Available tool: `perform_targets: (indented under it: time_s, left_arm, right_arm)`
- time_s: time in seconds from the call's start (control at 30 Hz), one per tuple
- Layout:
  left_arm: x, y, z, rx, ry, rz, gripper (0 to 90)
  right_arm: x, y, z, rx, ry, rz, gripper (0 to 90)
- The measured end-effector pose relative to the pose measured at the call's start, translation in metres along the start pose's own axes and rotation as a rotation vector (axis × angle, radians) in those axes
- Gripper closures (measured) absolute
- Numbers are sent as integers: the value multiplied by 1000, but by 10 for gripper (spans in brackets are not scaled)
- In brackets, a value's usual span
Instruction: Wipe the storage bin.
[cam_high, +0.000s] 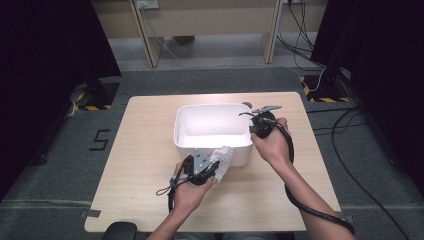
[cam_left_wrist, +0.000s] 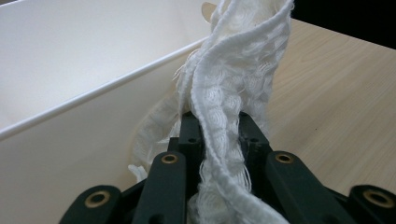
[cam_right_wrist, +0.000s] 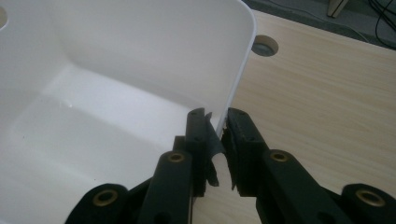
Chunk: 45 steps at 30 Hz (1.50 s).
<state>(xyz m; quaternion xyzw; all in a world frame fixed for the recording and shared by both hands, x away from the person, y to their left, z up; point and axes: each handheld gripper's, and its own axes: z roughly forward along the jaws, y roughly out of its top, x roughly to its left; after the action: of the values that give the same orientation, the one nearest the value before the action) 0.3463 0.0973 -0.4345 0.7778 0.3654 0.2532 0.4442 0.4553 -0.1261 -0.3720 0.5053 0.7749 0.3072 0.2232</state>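
Note:
A white plastic tub (cam_high: 187, 137) stands in the middle of the wooden table (cam_high: 140, 165). My left gripper (cam_high: 214, 169) is at the tub's near right corner, outside the near wall, shut on a crumpled white cloth (cam_high: 223, 159). In the left gripper view the cloth (cam_left_wrist: 233, 79) rises from between the jaws of the left gripper (cam_left_wrist: 217, 122), beside the tub's outer wall (cam_left_wrist: 84, 140). My right gripper (cam_high: 253, 131) straddles the tub's right wall. In the right gripper view one jaw of the right gripper (cam_right_wrist: 218, 119) is inside the tub's wall (cam_right_wrist: 236, 79) and one outside, closed on it.
A round cable hole (cam_right_wrist: 265, 45) lies in the tabletop just beyond the tub's far right corner. Bare wood extends left of the tub and along the near edge (cam_high: 250, 220). A black cable (cam_high: 310, 207) trails from the right gripper across the table's near right corner.

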Motion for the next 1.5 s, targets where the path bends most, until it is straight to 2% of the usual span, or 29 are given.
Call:
perform_targets:
  time_s: [0.4, 0.93, 1.5]
  left_arm:
    - [-4, -8, 9, 24, 5, 15, 755]
    - [-6, -22, 23, 54, -2, 12, 755]
    - [-8, -36, 38, 111, -3, 20, 755]
  right_arm:
    - [0, 0, 0, 1, 1, -2, 798]
    - [0, 0, 0, 0, 1, -2, 798]
    - [0, 0, 0, -2, 0, -3, 798]
